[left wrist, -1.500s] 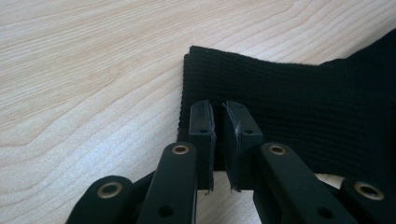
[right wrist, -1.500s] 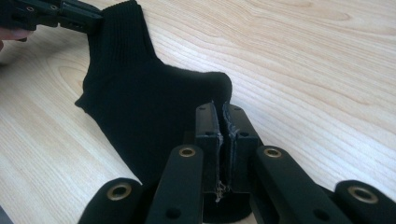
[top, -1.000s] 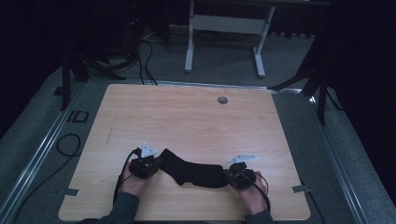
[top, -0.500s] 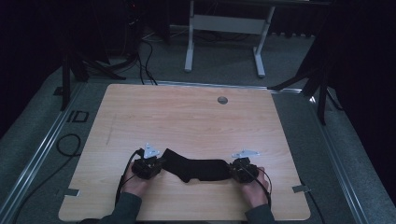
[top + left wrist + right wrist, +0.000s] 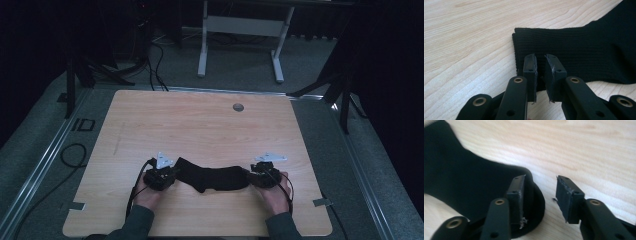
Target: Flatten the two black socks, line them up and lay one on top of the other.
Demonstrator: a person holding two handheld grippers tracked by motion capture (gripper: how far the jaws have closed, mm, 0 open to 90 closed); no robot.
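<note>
Fingers (image 5: pixel 519 192) of both grippers have just parted around the black sock (image 5: pixel 212 178).

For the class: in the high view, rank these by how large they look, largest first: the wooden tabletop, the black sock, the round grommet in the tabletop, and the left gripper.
1. Wooden tabletop
2. Black sock
3. Left gripper
4. Round grommet, which sits farther from the camera, so it looks a little smaller than it is.

Dim overhead view, bright blurred close-ups
</note>
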